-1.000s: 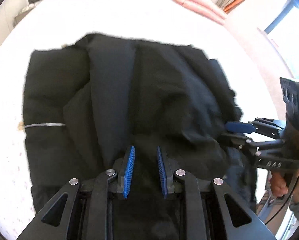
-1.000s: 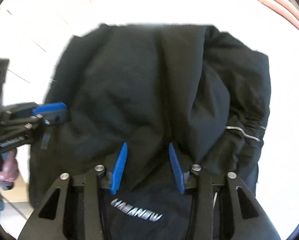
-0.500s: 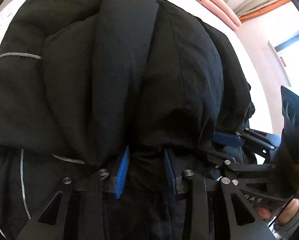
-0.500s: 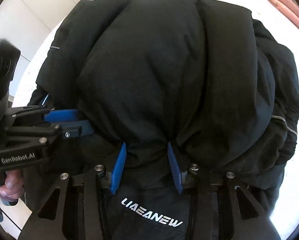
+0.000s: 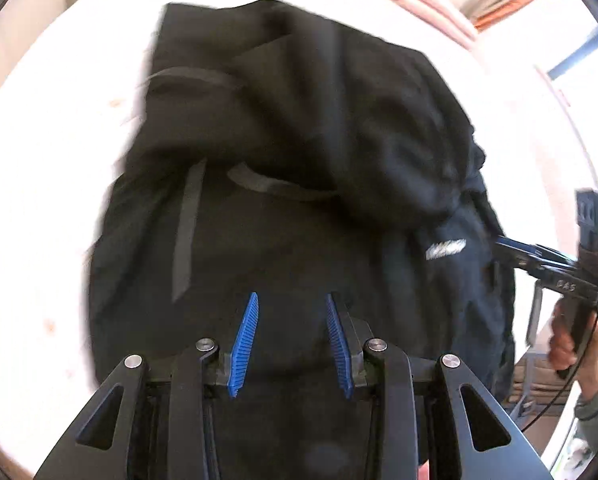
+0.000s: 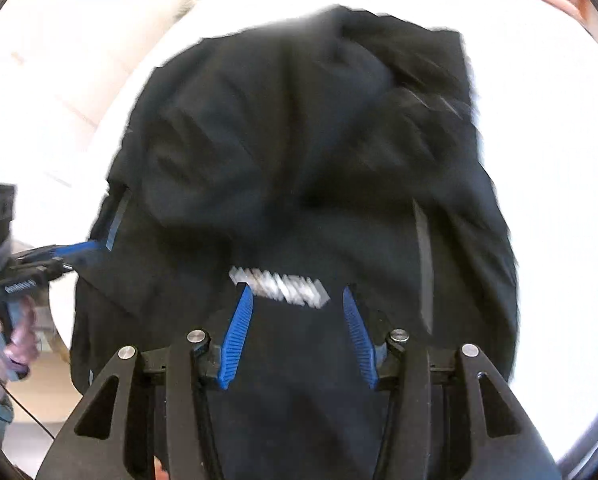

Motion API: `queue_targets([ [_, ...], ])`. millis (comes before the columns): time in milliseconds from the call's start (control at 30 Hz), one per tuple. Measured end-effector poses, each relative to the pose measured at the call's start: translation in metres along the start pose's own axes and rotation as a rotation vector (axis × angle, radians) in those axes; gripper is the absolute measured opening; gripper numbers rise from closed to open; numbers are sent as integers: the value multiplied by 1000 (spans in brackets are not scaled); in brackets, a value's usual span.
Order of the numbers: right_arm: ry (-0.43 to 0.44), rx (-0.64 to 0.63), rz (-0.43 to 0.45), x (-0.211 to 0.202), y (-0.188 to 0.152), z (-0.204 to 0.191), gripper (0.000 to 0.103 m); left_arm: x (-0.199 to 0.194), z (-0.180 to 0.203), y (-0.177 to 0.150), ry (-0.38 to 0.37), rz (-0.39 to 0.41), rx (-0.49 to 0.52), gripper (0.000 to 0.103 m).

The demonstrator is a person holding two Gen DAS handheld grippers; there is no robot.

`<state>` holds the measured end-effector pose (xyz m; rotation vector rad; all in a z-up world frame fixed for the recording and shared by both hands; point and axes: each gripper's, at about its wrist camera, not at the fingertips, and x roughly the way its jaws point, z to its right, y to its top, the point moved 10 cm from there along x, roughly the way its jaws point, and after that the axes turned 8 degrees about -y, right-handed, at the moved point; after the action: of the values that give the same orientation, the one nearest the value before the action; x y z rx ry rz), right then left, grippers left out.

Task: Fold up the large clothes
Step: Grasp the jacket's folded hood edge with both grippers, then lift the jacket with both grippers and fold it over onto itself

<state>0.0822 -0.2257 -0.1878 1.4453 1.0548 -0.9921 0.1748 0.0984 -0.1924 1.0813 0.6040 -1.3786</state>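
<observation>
Much white bed (image 5: 59, 208) around black jacket (image 5: 299, 128)

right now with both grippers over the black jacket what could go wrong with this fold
1. Both the left hand-held gripper and right hand-held gripper show open jaws with nothing pinched, so the bulky upper layer of the black jacket might spring back open.
2. The jacket's near edge seems to overhang the white bed, so it could slide off.

Black linkage grippers (image 5: 291, 300) with ribbed blue pads, silver screws.
</observation>
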Motion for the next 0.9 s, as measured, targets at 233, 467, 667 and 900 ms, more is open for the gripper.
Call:
queue_targets([
  [233, -178, 183, -81, -16, -100, 84, 51, -24, -86, -75, 90, -70, -224, 46],
  [467, -193, 407, -96, -24, -161, 137, 57, -19, -128, -137, -7, -75, -429, 56],
  [667, -129, 465, -118, -16, -194, 151, 61, 8, -116, -169, -158, -150, -435, 58],
  [900, -68, 448, -174, 3, -231, 150, 71, 6, -112, -176, -241, -150, -435, 58],
])
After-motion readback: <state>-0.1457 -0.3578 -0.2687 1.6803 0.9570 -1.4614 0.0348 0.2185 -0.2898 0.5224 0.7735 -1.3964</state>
